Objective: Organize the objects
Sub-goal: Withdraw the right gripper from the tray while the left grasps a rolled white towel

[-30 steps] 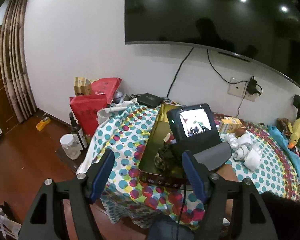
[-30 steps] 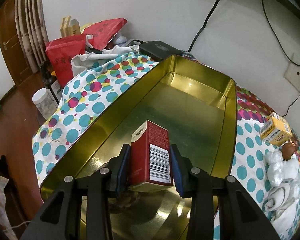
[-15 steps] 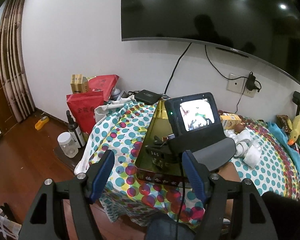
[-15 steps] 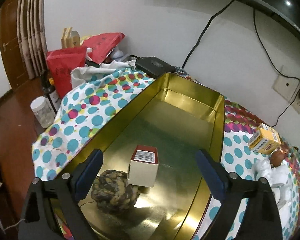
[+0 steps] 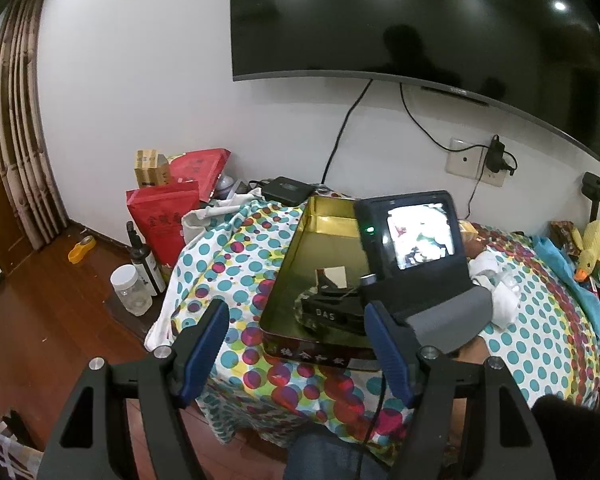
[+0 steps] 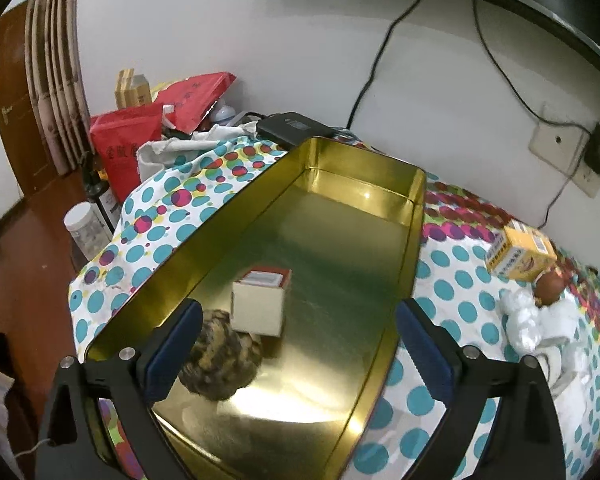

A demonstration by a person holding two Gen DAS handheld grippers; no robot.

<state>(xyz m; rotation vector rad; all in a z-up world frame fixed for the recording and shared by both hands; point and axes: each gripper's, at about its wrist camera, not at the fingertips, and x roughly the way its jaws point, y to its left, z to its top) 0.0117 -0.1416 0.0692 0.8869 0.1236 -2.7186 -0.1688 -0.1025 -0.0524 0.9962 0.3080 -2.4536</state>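
Right gripper, as I read it, is opening its jaws with nothing between the pads; the small red-and-white box stands free on the gold tin's floor, just ahead of the fingertips and a little left of centre. A knotted brown ball touches the box's near side. I judge the next item is the yellow carton, off to the right on the dotted cloth, nearer this hand. Left gripper hangs half spread, empty, short of the tin.
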